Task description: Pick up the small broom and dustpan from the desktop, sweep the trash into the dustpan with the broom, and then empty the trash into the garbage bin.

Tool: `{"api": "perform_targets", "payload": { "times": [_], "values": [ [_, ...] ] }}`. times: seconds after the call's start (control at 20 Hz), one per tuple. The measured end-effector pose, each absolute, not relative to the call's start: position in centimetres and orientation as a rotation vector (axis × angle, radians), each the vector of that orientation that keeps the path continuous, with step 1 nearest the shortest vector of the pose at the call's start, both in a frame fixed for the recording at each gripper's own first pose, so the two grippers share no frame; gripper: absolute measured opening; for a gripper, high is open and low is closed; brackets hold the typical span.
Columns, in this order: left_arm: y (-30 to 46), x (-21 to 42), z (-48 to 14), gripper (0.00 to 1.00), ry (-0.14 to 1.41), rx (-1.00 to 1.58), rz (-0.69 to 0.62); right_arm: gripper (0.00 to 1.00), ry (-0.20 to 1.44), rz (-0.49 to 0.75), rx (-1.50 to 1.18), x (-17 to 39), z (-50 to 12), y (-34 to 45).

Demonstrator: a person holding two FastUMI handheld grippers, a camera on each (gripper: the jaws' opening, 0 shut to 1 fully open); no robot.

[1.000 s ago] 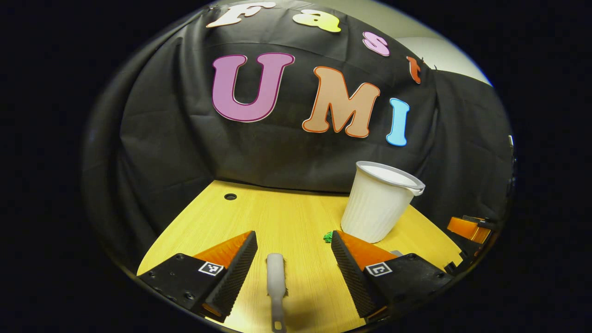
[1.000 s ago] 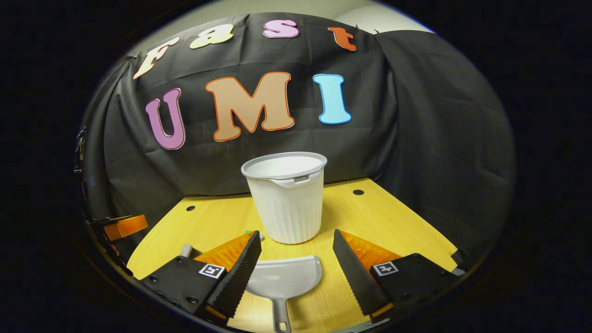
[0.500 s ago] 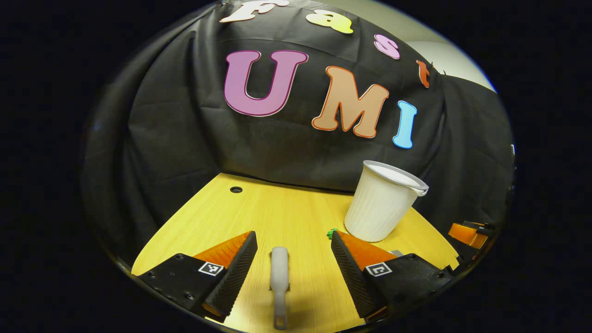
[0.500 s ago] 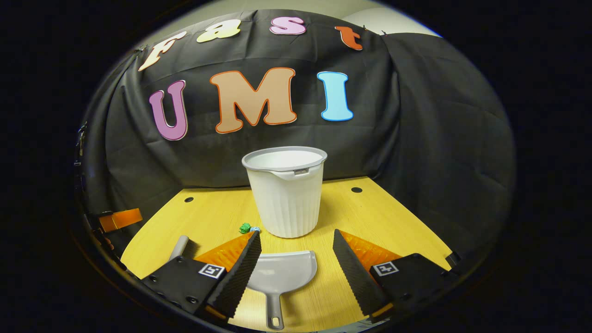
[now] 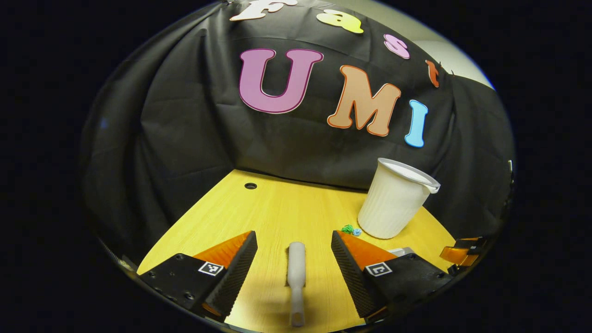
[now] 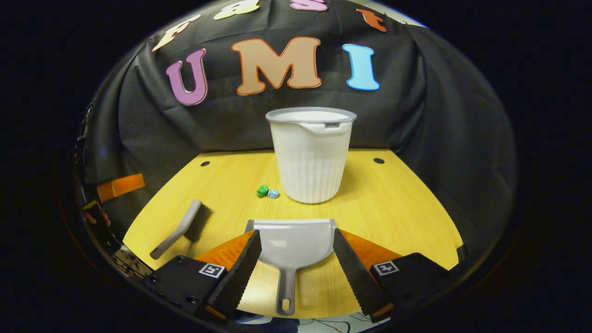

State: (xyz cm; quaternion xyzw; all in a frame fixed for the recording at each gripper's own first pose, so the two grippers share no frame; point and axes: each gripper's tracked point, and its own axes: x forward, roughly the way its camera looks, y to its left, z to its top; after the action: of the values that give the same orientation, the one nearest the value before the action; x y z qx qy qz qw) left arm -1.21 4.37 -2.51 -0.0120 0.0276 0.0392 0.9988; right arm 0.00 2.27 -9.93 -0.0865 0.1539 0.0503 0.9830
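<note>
My left gripper (image 5: 294, 252) had its jaws wide apart, clamped on nothing, and between them lay the small pale grey plastic broom (image 5: 296, 277) on the yellow wood-grain desktop (image 5: 277, 208). It lay near the desktop's front edge, its long axis running from front to back; the rounded thick end pointed toward the back edge and the thin handle end, with its hanging hole, pointed back at me. Neither finger touched it. In the right gripper view the broom (image 6: 178, 227) lay near the front-left corner, slanting, thick end up and to the right.

My right gripper (image 6: 297, 252) also stood with its jaws apart, holding nothing. The grey plastic dustpan (image 6: 292, 245) lay flat between them near the front edge, its wide straight lip facing the back edge and its narrow handle, with a slot at the end, pointing toward me. Whether the finger tips touched the pan's sides I could not tell.

Beyond the dustpan stood the white ribbed plastic garbage bin (image 6: 311, 155), upright, in the middle of the desktop. Just beside its base, on the left in the right gripper view, lay the trash: a small green crumpled scrap (image 6: 262, 190) touching a small blue crumpled scrap (image 6: 273, 193). A round cable hole (image 5: 250, 186) sat near the back edge.
</note>
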Motion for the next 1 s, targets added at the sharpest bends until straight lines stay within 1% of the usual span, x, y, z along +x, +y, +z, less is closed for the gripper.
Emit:
{"api": "perform_targets", "payload": {
  "times": [0.05,0.15,0.2,0.25,0.35,0.4,0.45,0.5,0.55,0.6,0.65,0.8,0.85,0.9,0.95,1.0],
  "values": [
    [4.6,-1.3,-2.7,0.95,0.057,-0.028,0.08,1.0,0.352,0.103,-0.188,-0.1,-11.3,2.2],
    [5.1,-1.3,-3.0,0.95,0.063,-0.031,0.083,1.0,0.436,0.11,-0.194,-0.4,-14.0,2.3],
    [5.4,-1.3,-3.1,0.95,0.068,-0.029,0.085,0.96,0.469,0.115,-0.188,-0.4,-15.1,2.6],
    [5.7,-1.3,-3.2,0.95,0.072,-0.025,0.086,0.96,0.493,0.118,-0.176,-0.4,-16.0,2.8],
    [6.2,-1.3,-3.4,0.95,0.081,-0.016,0.085,0.96,0.526,0.112,-0.163,-0.3,-17.3,3.0],
    [6.4,-1.3,-3.4,0.95,0.085,-0.011,0.085,1.0,0.539,0.108,-0.162,-0.3,-17.9,3.0],
    [6.7,-1.3,-3.5,0.95,0.088,-0.006,0.085,0.96,0.553,0.104,-0.164,-0.2,-18.4,3.1],
    [6.8,-1.2,-3.6,0.95,0.092,-0.005,0.084,0.96,0.573,0.103,-0.168,-0.2,-19.1,3.1],
    [6.9,-1.1,-3.7,0.95,0.097,-0.008,0.082,1.0,0.589,0.1,-0.173,0.0,-19.7,3.0],
    [6.9,-1.0,-4.0,0.95,0.103,-0.012,0.078,0.96,0.608,0.097,-0.176,0.1,-20.3,2.9],
    [7.0,-1.2,-4.2,0.95,0.109,-0.014,0.074,1.0,0.63,0.093,-0.177,0.2,-20.9,2.8],
    [7.3,-1.5,-4.9,0.95,0.131,-0.007,0.078,1.0,0.69,0.078,-0.17,0.4,-22.6,2.4],
    [7.5,-1.6,-5.3,0.95,0.14,-0.006,0.08,0.97,0.71,0.074,-0.167,0.5,-23.0,2.3],
    [7.6,-1.9,-5.7,0.95,0.152,-0.007,0.081,0.96,0.726,0.071,-0.166,0.6,-23.3,2.2],
    [7.8,-2.2,-6.2,0.94,0.163,-0.008,0.083,0.97,0.732,0.07,-0.166,0.9,-23.6,2.2],
    [7.9,-2.4,-6.6,0.95,0.174,-0.01,0.087,0.97,0.743,0.066,-0.171,1.1,-23.8,2.1]
  ]
}}
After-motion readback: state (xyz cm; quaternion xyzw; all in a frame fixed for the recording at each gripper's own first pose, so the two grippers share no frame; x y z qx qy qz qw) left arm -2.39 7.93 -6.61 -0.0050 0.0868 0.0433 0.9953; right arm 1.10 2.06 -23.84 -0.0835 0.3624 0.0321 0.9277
